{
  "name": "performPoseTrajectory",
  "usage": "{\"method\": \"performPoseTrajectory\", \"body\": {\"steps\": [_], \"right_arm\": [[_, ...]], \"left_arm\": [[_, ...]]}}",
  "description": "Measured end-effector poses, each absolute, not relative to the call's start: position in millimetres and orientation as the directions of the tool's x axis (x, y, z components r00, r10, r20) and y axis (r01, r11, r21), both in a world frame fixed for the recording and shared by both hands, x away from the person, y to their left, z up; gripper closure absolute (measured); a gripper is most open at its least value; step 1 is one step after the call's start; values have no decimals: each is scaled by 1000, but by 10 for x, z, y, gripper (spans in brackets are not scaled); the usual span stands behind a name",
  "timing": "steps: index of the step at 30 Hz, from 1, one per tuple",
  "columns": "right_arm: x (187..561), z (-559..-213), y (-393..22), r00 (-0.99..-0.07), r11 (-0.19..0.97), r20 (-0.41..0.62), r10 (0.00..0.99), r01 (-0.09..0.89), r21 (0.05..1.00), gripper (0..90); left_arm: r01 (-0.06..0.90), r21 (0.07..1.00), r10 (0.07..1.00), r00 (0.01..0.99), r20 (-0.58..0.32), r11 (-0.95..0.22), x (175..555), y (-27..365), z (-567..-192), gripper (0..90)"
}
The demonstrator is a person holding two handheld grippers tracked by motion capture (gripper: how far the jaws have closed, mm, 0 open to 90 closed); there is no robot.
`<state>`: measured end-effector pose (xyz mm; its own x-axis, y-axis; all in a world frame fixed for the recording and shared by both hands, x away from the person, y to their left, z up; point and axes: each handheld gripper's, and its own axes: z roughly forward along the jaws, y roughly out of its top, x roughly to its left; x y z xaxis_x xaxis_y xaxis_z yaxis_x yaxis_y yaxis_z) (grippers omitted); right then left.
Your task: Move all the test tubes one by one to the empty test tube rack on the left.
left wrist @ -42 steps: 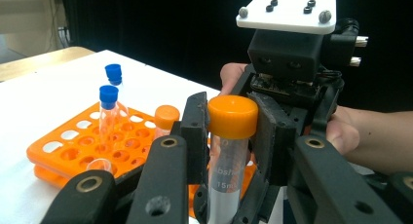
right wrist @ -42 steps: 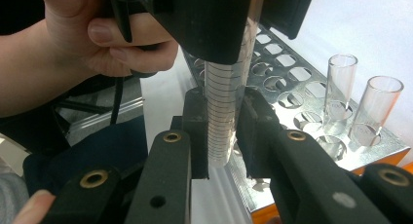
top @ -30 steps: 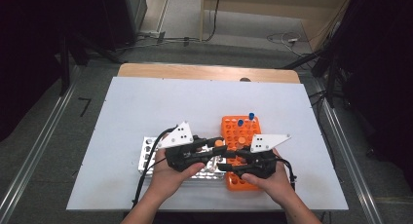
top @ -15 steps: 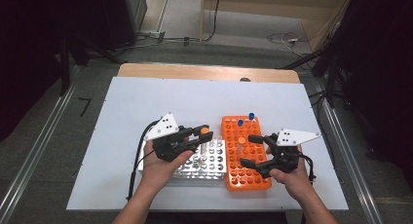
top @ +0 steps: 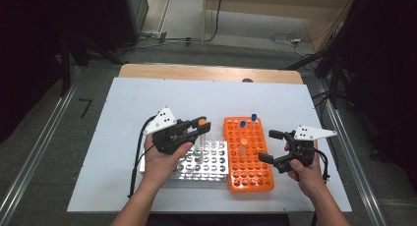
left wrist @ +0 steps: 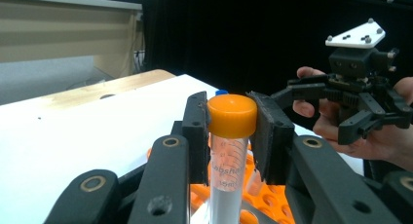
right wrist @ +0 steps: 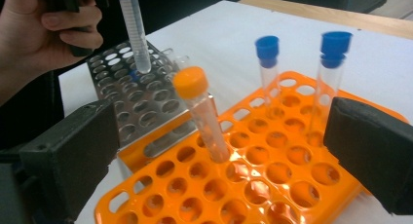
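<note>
My left gripper (top: 196,130) is shut on a clear tube with an orange cap (left wrist: 232,116), held upright above the metal rack (top: 204,163). The tube's round bottom (right wrist: 141,63) hangs just over the rack's holes. My right gripper (top: 276,146) is beside the right edge of the orange rack (top: 250,176), and its jaws have just been opening. They stand wide apart, pads (right wrist: 73,151) touching nothing. Ahead of them a second orange-capped tube (right wrist: 200,114) leans in the orange rack (right wrist: 272,185). Two blue-capped tubes (right wrist: 267,63) (right wrist: 334,56) stand at its far end.
The two racks sit side by side near the front of the white table (top: 147,103), the metal one (right wrist: 131,95) on the left. A wooden strip (top: 206,72) runs along the table's far edge. Metal rails (top: 34,152) flank the table.
The right gripper has opened and drawn away to the right, leaving an orange-capped tube in the orange rack. The left gripper has carried its tube left, over the metal rack.
</note>
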<state>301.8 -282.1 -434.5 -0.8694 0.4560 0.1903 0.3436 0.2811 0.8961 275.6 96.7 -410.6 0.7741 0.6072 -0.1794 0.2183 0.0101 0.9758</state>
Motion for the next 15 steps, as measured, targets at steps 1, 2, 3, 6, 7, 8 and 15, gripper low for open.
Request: {"method": "performPoseTrajectory", "body": {"steps": [1, 2, 3, 6, 7, 8, 15], "right_arm": [[3026, -4358, -2829, -866, 280, 192, 462, 348, 895, 0], [3034, -4370, -2837, -864, 282, 192, 466, 351, 893, 0], [3040, -4381, -2843, -861, 282, 192, 471, 353, 892, 0], [3052, -4405, -2862, -855, 283, 193, 481, 360, 889, 0], [3056, -4411, -2866, -855, 281, 193, 482, 359, 890, 0], [3058, -4415, -2871, -853, 281, 195, 484, 363, 889, 0], [3085, -4453, -2904, -845, 277, 192, 499, 366, 888, 0]], "left_arm": [[216, 976, 608, 773, -179, 13, 2768, 958, -4106, 711], [215, 977, 610, 772, -180, 15, 2777, 947, -4106, 711], [212, 977, 613, 770, -176, 14, 2785, 939, -4109, 711], [211, 977, 620, 765, -173, 12, 2809, 927, -4126, 711], [213, 977, 620, 765, -177, 16, 2818, 925, -4132, 711], [212, 977, 620, 764, -177, 17, 2829, 926, -4138, 711], [215, 976, 622, 762, -180, 19, 2877, 890, -4170, 711]]}}
